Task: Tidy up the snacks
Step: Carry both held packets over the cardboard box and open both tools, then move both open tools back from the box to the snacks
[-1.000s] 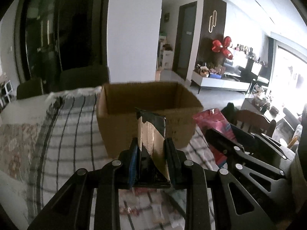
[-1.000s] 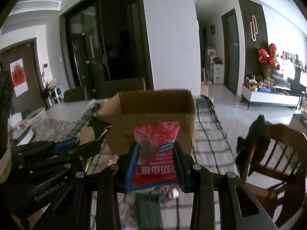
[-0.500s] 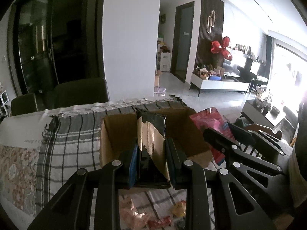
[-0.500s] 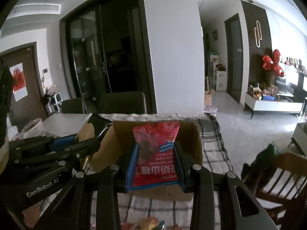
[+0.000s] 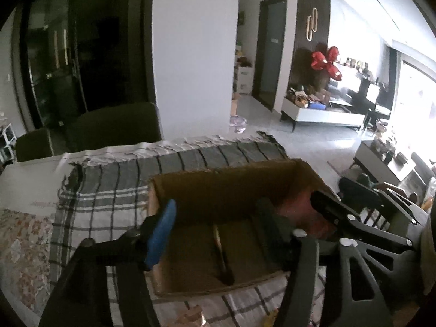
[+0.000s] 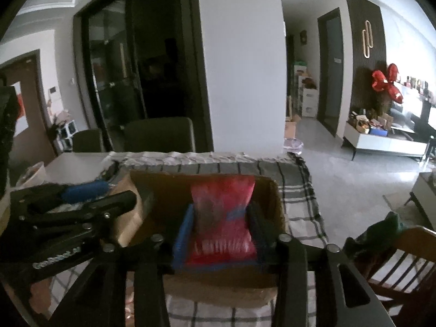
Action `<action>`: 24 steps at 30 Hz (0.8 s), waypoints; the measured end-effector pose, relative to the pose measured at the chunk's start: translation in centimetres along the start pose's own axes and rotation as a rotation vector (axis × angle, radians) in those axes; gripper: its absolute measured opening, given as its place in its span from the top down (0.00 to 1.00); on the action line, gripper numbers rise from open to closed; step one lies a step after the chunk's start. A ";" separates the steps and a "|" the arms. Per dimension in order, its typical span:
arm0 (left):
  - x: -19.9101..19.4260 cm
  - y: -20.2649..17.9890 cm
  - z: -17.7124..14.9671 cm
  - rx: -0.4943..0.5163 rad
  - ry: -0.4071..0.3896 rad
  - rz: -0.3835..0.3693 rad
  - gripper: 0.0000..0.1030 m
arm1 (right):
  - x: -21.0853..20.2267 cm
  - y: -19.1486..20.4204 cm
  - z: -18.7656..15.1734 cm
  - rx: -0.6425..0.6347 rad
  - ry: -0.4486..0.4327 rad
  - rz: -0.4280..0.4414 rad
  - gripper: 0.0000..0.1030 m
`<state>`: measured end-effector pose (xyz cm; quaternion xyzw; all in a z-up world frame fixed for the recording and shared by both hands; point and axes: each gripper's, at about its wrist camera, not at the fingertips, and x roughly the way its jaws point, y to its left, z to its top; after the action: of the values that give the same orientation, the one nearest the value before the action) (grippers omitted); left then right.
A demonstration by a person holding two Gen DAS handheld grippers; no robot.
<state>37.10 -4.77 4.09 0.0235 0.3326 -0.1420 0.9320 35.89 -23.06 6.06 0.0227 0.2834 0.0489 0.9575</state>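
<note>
An open cardboard box (image 5: 218, 174) stands on the checked cloth, and both grippers are over it. My left gripper (image 5: 216, 204) is open and still opening, with nothing between its fingers. The dark snack packet (image 5: 222, 253) lies edge-on inside the box below it. My right gripper (image 6: 221, 207) hangs over the same box (image 6: 279, 207). Its jaws are opening around an upright red snack packet (image 6: 223, 218), which is streaked with blur and looks loose. The left gripper (image 6: 120, 190) shows at the left of the right wrist view.
A grey checked cloth (image 5: 103, 190) covers the table, with several loose snacks (image 5: 190, 316) at its near edge. Dark chairs (image 6: 160, 133) stand behind the table. A wooden chair (image 6: 403, 259) stands to the right. Open floor lies past the cloth's right edge.
Both grippers came forward from in front of the box to above its opening. The left jaws spread and the dark packet dropped into the box. The right jaws widened slightly around the red packet.
</note>
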 end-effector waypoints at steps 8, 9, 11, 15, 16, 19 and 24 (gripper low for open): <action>-3.3 -0.1 -1.1 0.011 -0.050 0.040 0.21 | -2.2 -0.4 -0.7 0.028 -0.024 -0.003 0.51; -3.9 -0.2 -1.3 0.014 -0.055 0.038 0.21 | -2.6 -0.3 -0.7 0.029 -0.029 0.000 0.51; -5.1 -0.4 -1.7 0.020 -0.068 0.044 0.21 | -3.5 -0.1 -1.0 0.033 -0.040 0.002 0.51; -7.7 -0.7 -2.7 0.035 -0.107 0.061 0.21 | -5.7 0.6 -1.6 0.032 -0.064 0.013 0.51; -8.2 -0.7 -2.9 0.038 -0.114 0.061 0.21 | -6.2 0.8 -1.8 0.030 -0.068 0.015 0.51; -10.1 -1.1 -3.9 0.057 -0.141 0.066 0.21 | -7.7 1.3 -2.4 0.028 -0.085 0.029 0.51; -12.2 -1.5 -5.8 0.089 -0.168 0.074 0.21 | -10.2 2.1 -3.8 0.021 -0.101 0.046 0.51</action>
<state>24.10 -2.37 7.33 0.0651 0.2457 -0.1236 0.9592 25.11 -22.03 8.51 0.0417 0.2345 0.0667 0.9689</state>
